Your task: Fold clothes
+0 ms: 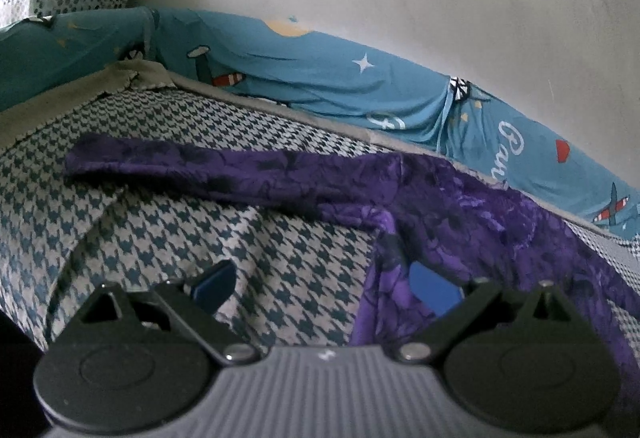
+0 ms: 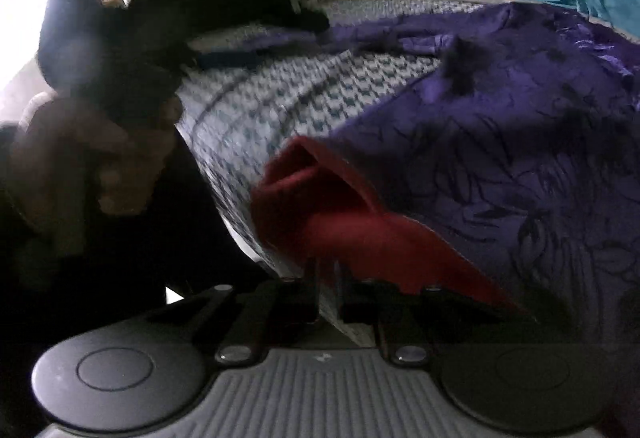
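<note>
Houndstooth-covered bed — purple garment lies spread on it

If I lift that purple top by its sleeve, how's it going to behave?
Probably floppy: the purple top lies crumpled in soft folds over the checked cover, and its sleeve sags flat. It has a sheen in the right wrist view, so it may slip in the claw. The body would likely trail behind and drag.

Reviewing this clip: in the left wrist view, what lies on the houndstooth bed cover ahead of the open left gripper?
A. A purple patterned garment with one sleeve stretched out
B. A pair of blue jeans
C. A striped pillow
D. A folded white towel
A: a purple patterned garment lies on the houndstooth bed cover, its sleeve stretched leftward, ahead of the left gripper, whose jaws stand wide apart.
</note>
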Demonstrator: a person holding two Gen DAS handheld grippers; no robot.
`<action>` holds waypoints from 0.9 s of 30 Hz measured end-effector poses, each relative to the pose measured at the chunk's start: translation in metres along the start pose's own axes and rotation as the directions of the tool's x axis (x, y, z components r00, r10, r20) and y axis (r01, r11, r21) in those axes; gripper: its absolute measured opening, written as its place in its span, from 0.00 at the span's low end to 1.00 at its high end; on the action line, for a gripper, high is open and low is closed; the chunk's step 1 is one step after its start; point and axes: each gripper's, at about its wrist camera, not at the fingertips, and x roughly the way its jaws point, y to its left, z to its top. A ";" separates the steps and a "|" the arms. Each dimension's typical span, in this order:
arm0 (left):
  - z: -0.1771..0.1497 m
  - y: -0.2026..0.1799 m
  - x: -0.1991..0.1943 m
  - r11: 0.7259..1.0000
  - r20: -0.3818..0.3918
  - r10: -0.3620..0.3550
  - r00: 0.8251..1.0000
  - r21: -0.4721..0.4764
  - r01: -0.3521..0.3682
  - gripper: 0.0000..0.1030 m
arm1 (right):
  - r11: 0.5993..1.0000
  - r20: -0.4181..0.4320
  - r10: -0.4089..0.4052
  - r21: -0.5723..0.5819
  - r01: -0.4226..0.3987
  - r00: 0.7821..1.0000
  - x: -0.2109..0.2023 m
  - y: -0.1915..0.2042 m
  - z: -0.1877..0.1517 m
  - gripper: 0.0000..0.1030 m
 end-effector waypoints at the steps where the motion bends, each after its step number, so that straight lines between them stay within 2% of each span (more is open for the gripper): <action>1: -0.001 -0.001 0.000 1.000 0.001 0.003 1.000 0.005 -0.003 0.95 | 1.000 0.028 -0.006 0.005 0.006 1.000 -0.005 0.000 0.003 0.10; 5: -0.002 -0.004 0.002 1.000 -0.001 0.011 1.000 0.016 -0.011 0.95 | 0.998 0.101 -0.057 0.025 0.055 0.993 -0.012 -0.012 0.020 0.11; 7: -0.003 -0.005 0.003 1.000 -0.002 0.011 1.000 0.016 -0.011 0.95 | 0.996 0.111 -0.080 0.043 0.075 0.991 -0.007 -0.020 0.028 0.17; 8: -0.003 -0.005 0.004 1.000 -0.003 0.011 1.000 0.017 -0.011 0.95 | 0.996 0.106 -0.075 0.051 0.070 0.991 -0.002 -0.023 0.030 0.19; 10: -0.004 -0.006 0.004 1.000 0.000 0.011 1.000 0.018 -0.011 0.95 | 0.996 0.087 -0.052 0.075 0.045 0.995 0.009 -0.031 0.034 0.31; 11: -0.004 -0.005 0.005 1.000 0.000 0.013 1.000 0.017 -0.013 0.95 | 0.996 0.068 -0.042 0.081 0.036 0.997 0.017 -0.033 0.035 0.34; 16: -0.004 -0.004 0.008 1.000 -0.011 0.018 1.000 0.008 -0.018 0.95 | 0.998 0.044 -0.027 0.058 0.025 0.999 0.035 -0.030 0.034 0.37; 17: -0.004 -0.004 0.009 1.000 -0.013 0.018 1.000 0.006 -0.017 0.95 | 0.998 0.043 -0.019 0.059 0.016 0.999 0.034 -0.029 0.034 0.35; 18: -0.004 -0.004 0.010 1.000 -0.016 0.016 1.000 0.004 -0.016 0.95 | 0.999 0.035 -0.011 0.053 0.009 0.999 0.035 -0.028 0.033 0.21; 19: -0.004 -0.004 0.010 1.000 -0.019 0.014 1.000 0.004 -0.014 0.95 | 0.999 0.025 -0.005 0.045 0.004 1.000 0.036 -0.026 0.032 0.14; 27: -0.007 -0.007 0.013 1.000 -0.025 0.022 0.999 0.013 -0.022 0.95 | 0.999 -0.090 0.018 0.039 -0.014 0.996 0.033 -0.007 -0.004 0.06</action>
